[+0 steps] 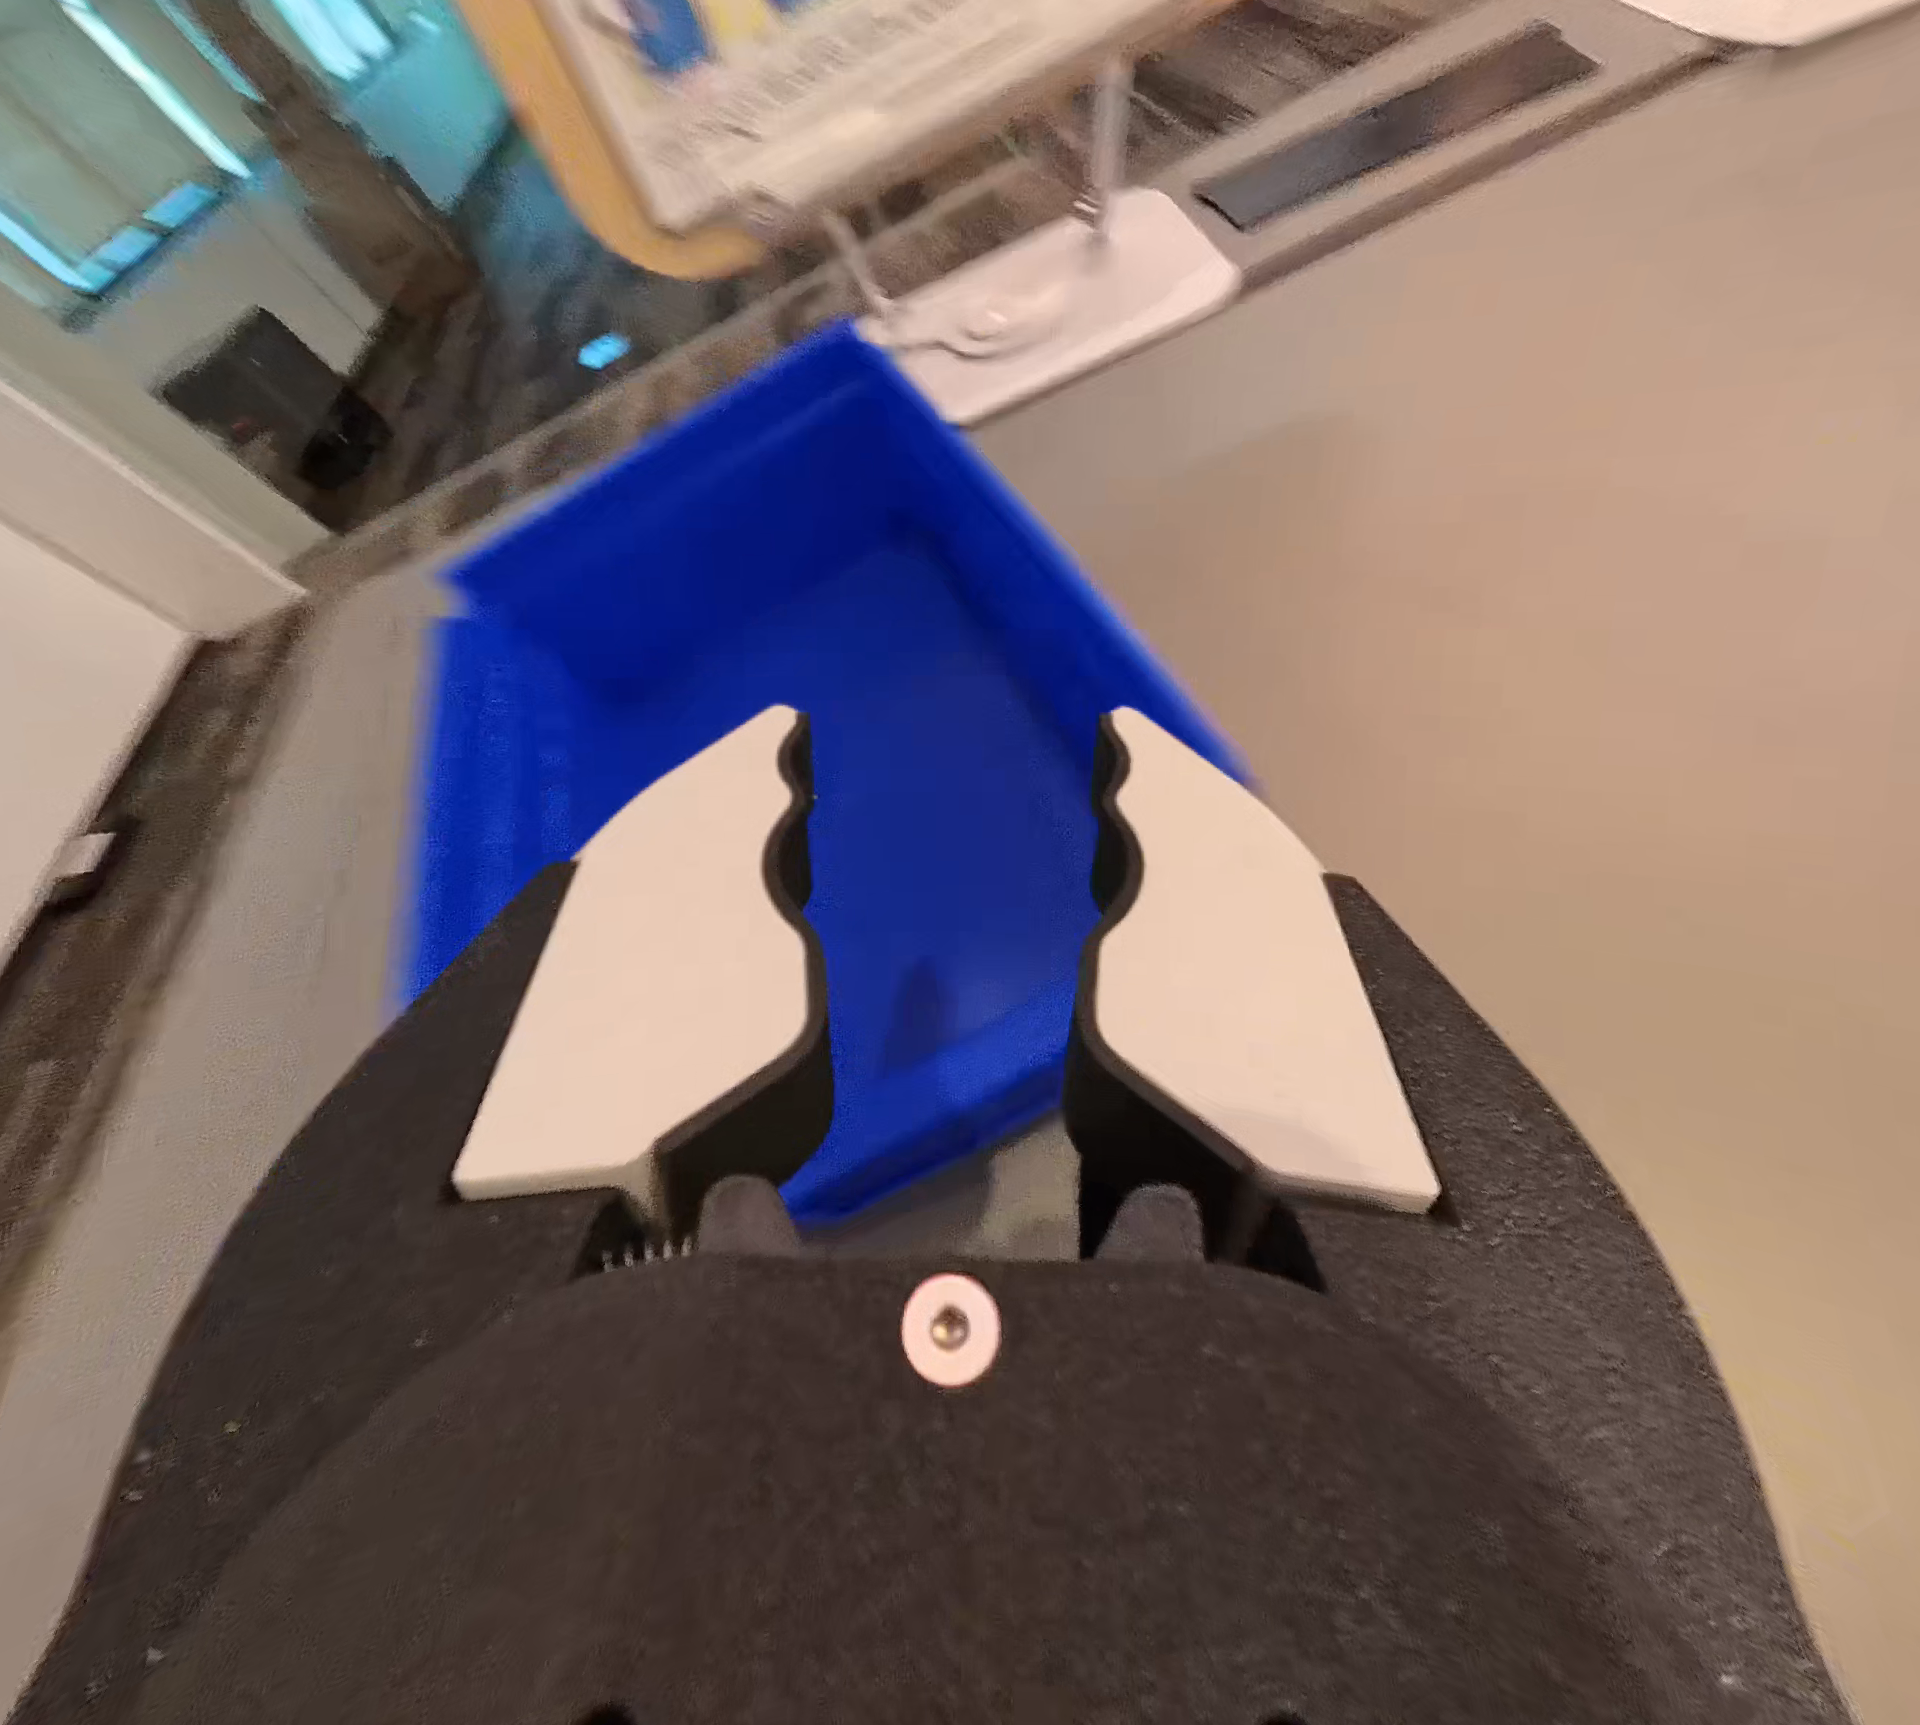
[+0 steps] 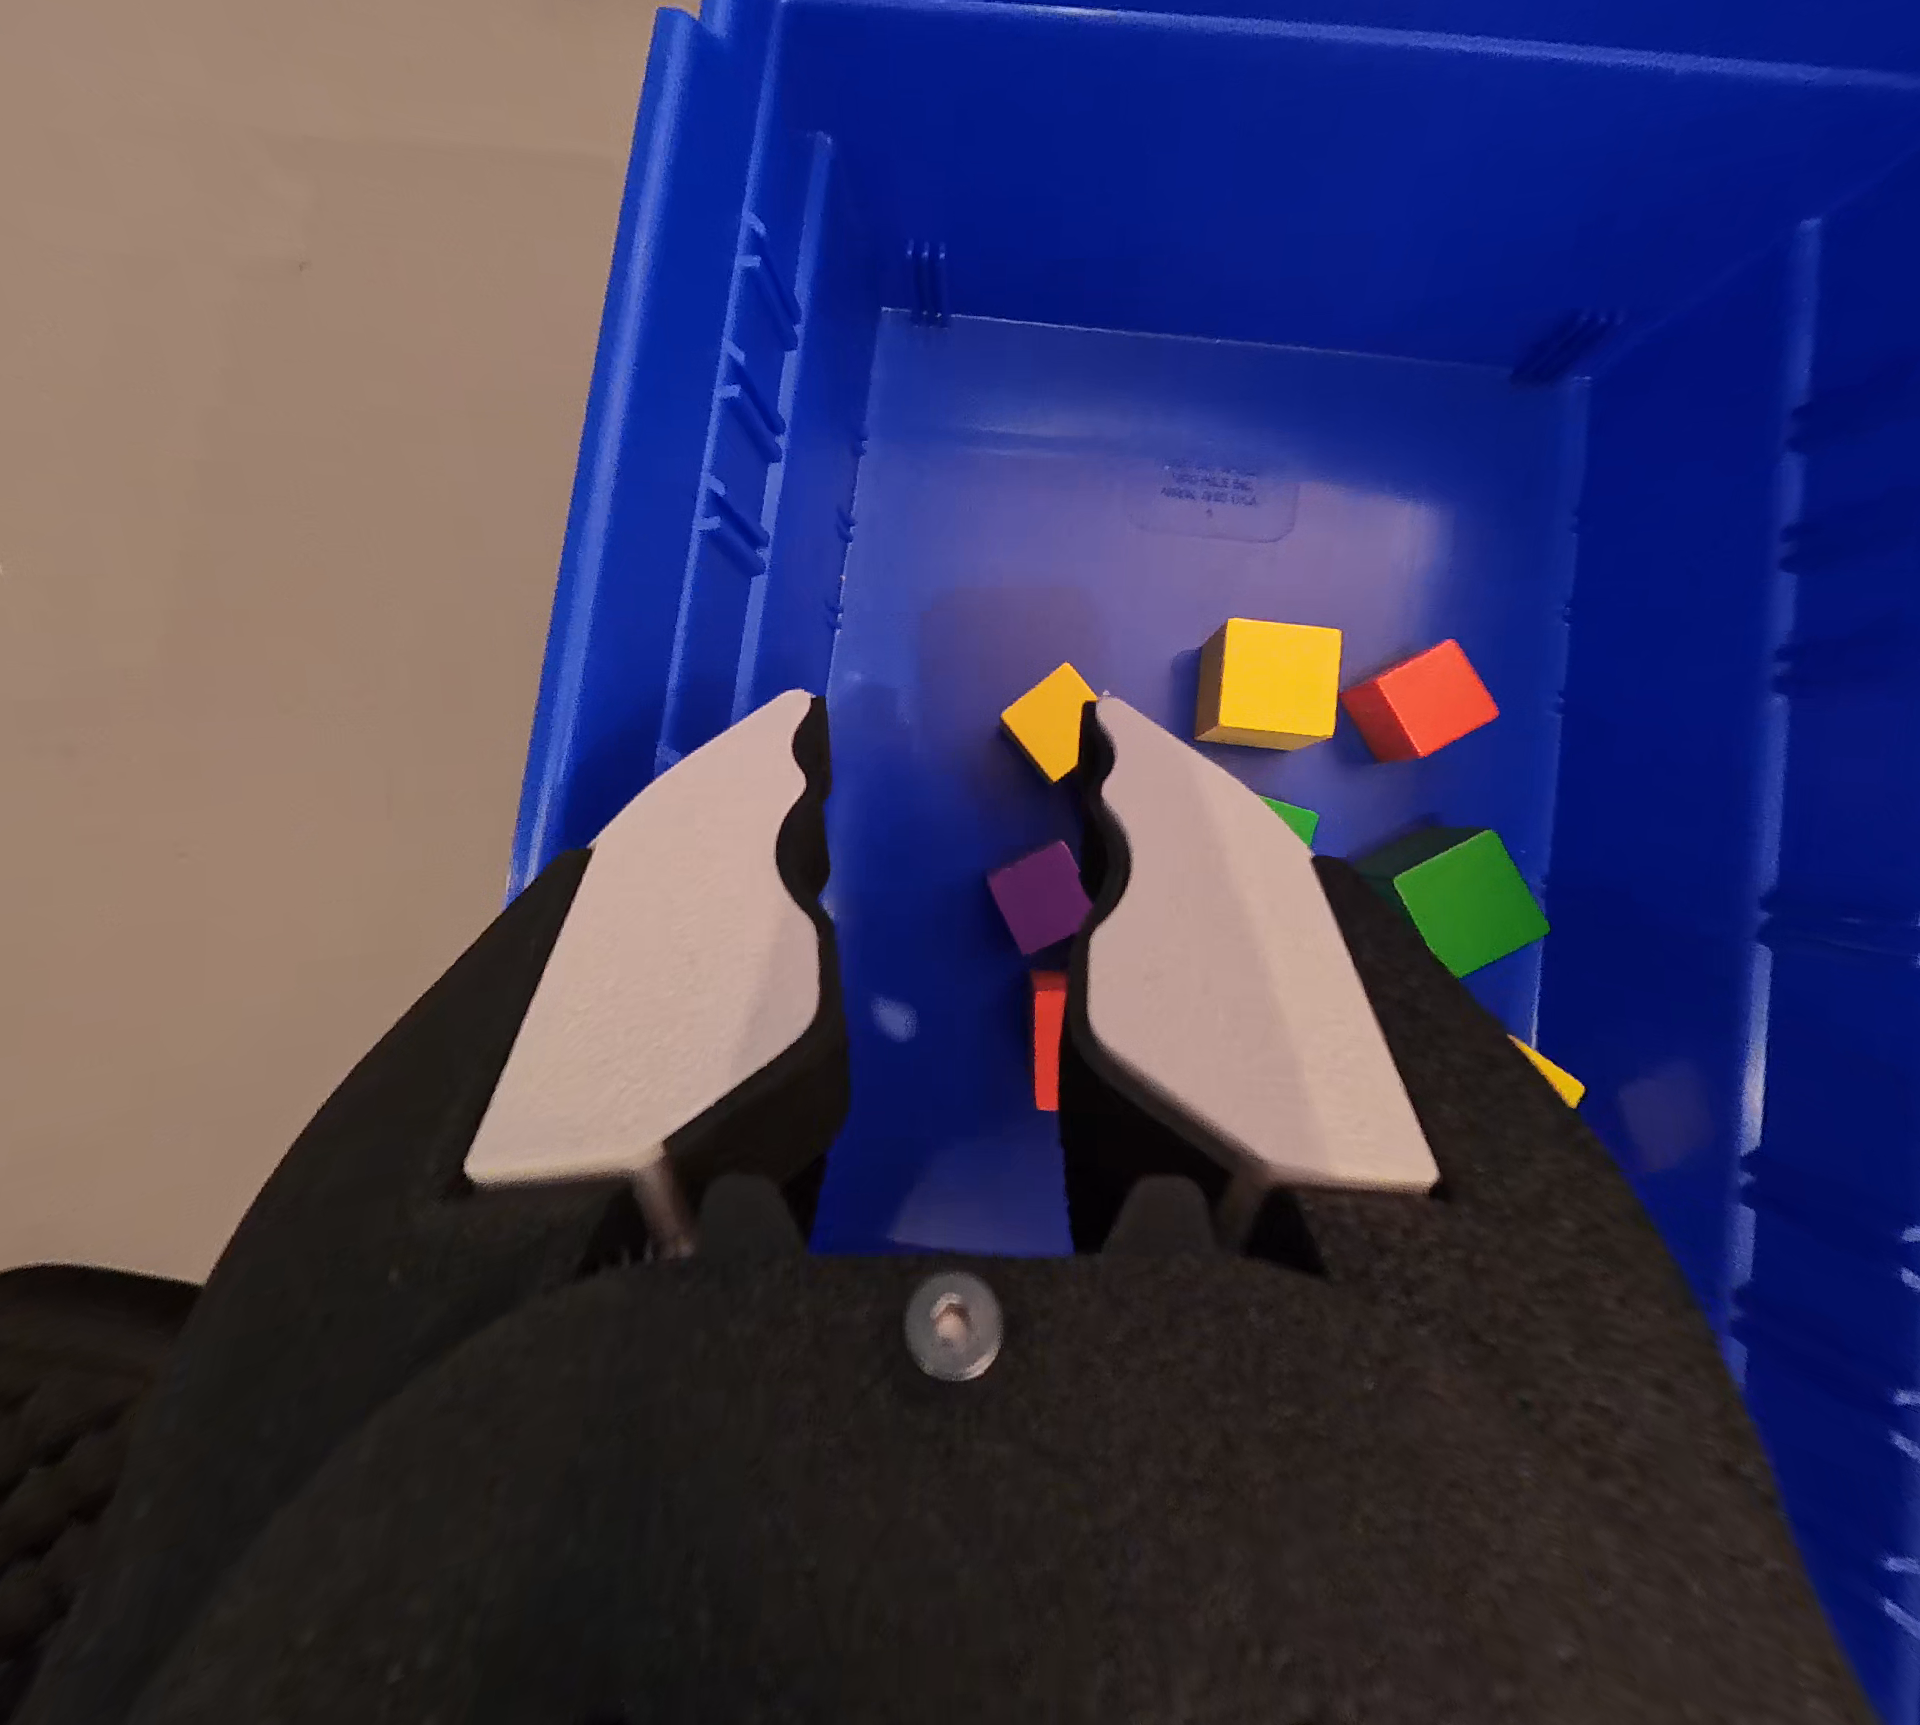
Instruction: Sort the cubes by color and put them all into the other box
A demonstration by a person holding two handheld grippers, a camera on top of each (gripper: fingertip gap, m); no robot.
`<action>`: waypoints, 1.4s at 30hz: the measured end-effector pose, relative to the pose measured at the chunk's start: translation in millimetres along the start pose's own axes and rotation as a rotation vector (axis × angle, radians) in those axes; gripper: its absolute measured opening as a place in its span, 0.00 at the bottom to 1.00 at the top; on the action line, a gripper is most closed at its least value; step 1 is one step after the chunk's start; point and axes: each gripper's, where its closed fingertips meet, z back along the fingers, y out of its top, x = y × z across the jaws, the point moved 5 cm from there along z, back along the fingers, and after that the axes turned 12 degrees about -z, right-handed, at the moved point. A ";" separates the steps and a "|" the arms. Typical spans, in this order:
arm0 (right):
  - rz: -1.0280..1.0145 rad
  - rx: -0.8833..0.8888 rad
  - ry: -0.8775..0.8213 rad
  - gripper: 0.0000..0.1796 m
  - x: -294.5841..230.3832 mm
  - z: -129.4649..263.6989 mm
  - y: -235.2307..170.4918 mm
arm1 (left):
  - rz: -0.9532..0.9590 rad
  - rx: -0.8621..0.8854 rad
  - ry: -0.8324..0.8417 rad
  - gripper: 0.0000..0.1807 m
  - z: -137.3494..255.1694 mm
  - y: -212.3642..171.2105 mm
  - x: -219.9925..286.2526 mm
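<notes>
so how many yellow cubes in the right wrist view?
3: small yellow cube at the right gripper's fingertip, large yellow cube beside the red cube, yellow corner behind the finger. More may be hidden.

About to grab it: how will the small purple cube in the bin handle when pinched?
The purple cube looks rigid with flat faces, so it should pinch squarely and not roll. Its glossy finish may slip. It looks small, so probably light and easily nudged.

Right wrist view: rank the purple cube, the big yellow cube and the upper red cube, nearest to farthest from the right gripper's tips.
1. Purple cube, between the right gripper's fingers.
2. Big yellow cube, right of the tips.
3. Upper red cube, farther right.
</notes>
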 end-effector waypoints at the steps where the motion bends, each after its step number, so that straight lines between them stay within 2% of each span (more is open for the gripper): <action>1: -0.005 0.006 0.007 0.25 1.0 0.5 -0.1 | 0.005 0.007 0.073 0.27 10.0 -1.4 -28.6; 3: -0.018 0.015 0.016 0.25 3.5 1.5 0.1 | 0.072 -0.026 0.175 0.20 22.8 -13.6 -87.3; 4: -0.024 0.019 0.022 0.25 4.4 1.7 0.2 | 0.139 -0.065 0.167 0.19 23.0 -23.2 -110.7; 6: -0.033 0.024 0.031 0.25 6.0 1.7 0.1 | 0.317 -0.141 0.015 0.18 10.5 -45.1 -136.9; 8: -0.037 0.026 0.035 0.25 7.2 2.2 -0.1 | 0.462 -0.245 -0.179 0.18 -9.8 -71.2 -142.7; 10: -0.036 0.032 0.039 0.25 7.3 4.4 -0.3 | 0.542 -0.330 -0.302 0.18 -26.9 -96.5 -136.5; 13: -0.038 0.043 0.042 0.25 7.7 9.5 -1.8 | 0.605 -0.300 -0.321 0.13 -37.3 -112.2 -121.0; 15: -0.045 0.039 0.034 0.25 10.2 12.1 -4.2 | 0.579 -0.333 -0.298 0.15 -41.8 -117.5 -113.1; 18: -0.056 0.030 0.029 0.25 13.1 12.7 -7.7 | 0.484 -0.480 -0.264 0.19 -53.0 -129.9 -104.2; 21: -0.058 0.009 0.028 0.26 15.2 11.9 -13.0 | 0.339 -0.609 -0.200 0.19 -62.0 -141.5 -100.0; 22: -0.062 0.003 0.016 0.26 16.8 12.1 -14.8 | 0.296 -0.635 -0.189 0.15 -64.1 -143.7 -98.4; 25: -0.081 -0.018 -0.007 0.25 21.0 17.7 -19.7 | 0.270 -0.632 -0.243 0.07 -65.7 -140.8 -93.2; 28: -0.180 -0.009 -0.021 0.23 26.1 37.4 -22.3 | 0.301 -0.595 -0.272 0.05 -67.0 -140.2 -92.3; 32: -0.358 0.161 0.047 0.19 31.8 85.5 -18.4 | 0.295 -0.569 -0.277 0.05 -66.4 -139.5 -90.2; 35: -0.413 0.277 0.024 0.18 45.7 115.5 -13.8 | 0.289 -0.558 -0.295 0.04 -65.5 -135.3 -84.2; 38: -0.370 0.221 -0.055 0.19 67.2 120.9 -3.4 | 0.263 -0.550 -0.316 0.04 -64.4 -125.3 -71.6; 40: -0.294 0.053 -0.219 0.21 91.6 113.5 3.5 | 0.249 -0.539 -0.336 0.05 -63.8 -116.3 -60.2; 42: -0.165 -0.012 -0.376 0.20 115.5 104.4 19.8 | 0.229 -0.529 -0.351 0.05 -63.7 -107.6 -46.4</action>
